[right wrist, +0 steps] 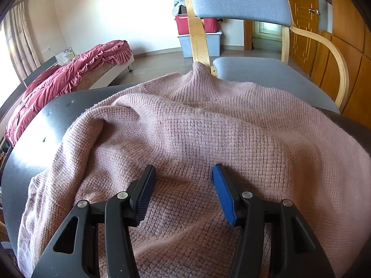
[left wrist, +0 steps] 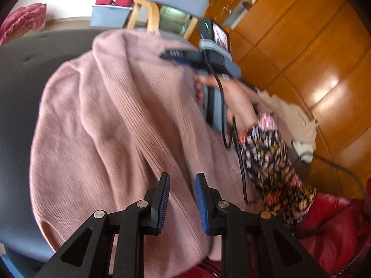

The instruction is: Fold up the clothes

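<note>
Left tool (left wrist: 182, 199): jaws narrow but apart, nothing pinched, hanging over the sweater (left wrist: 111, 115) at bottom ctr of left wrist view. View is smeared.

Right tool (right wrist: 184, 192): jaws spread wide, empty, tips just above or resting on the knit, can't tell which. Bottom ctr of right wrist view. In the left view the person's hand (left wrist: 231, 97) holds it, upper right of ctr, w/ patterned sleeve (left wrist: 271, 162) below.

Sweater: pink knit, lying rumpled across the dark desk (right wrist: 34, 143), fills mid-frame in both views. A fold of fabric overlaps at left; neck or peak points toward the chair (right wrist: 255, 74).

Step, my read: btwn grabs, prob. just after letting go. Fold not finished. Next needs each tool to find an edge or sleeve, pinch, lift across, flatten.

Room: bed w/ red cover (right wrist: 69, 74) upper left, storage boxes (right wrist: 199, 34) top ctr, wood floor (left wrist: 313, 58) and wood panels right.
</note>
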`<state>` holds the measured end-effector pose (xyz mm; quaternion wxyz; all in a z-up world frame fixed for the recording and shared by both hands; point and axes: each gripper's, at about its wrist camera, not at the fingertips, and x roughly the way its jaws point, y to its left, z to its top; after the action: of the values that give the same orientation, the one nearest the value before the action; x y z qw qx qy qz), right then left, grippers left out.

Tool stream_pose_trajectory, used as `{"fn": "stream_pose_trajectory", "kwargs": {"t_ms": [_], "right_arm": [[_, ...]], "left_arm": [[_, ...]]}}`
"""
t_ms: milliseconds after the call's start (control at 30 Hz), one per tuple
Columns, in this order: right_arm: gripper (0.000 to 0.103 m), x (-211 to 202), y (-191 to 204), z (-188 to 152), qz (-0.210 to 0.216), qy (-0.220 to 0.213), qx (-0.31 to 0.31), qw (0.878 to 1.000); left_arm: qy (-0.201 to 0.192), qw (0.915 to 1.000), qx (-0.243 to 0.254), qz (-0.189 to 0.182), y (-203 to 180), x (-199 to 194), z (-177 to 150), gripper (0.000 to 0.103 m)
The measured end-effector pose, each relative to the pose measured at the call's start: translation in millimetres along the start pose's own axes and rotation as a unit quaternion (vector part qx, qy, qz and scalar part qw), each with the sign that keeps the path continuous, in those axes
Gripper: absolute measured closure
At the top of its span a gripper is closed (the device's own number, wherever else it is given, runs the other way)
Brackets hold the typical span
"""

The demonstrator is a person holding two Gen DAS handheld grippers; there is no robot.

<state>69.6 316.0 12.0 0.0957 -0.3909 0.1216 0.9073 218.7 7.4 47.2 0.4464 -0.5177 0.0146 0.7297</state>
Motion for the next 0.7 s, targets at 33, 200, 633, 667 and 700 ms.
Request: {"fn": "stream_pose_trajectory", "kwargs": {"t_ms": [33,200,633,667,700], "right_arm": [[0.048,0.4,-0.1,0.2,0.000,0.000,0.000,1.000],[0.048,0.5,-0.7,0.1,0.007,-0.001,0.006,1.000],[0.048,-3.0,-7.7,-2.6,0.018,-0.002,0.015,1.000],[0.048,-2.9,-7.7,-2.7,0.018,-0.002,0.015,1.000],[0.048,-2.9,-7.8,-2.8,0.018,-0.002,0.015,1.000]], "left_arm": [[0.010,0.9999,0.007,0.006,-4.9,3.7,-2.7,0.081],[0.045,0.9979,0.015,0.044,-12.5,24.3,-11.3,0.081],[0.026,0.9916,0.065,0.109,-40.1,22.6,-18.9,0.076],[0.026,0.9915,0.066,0.109,-40.2,22.5,-19.0,0.076],[0.026,0.9915,0.067,0.109,-40.3,22.4,-19.0,0.075]]}}
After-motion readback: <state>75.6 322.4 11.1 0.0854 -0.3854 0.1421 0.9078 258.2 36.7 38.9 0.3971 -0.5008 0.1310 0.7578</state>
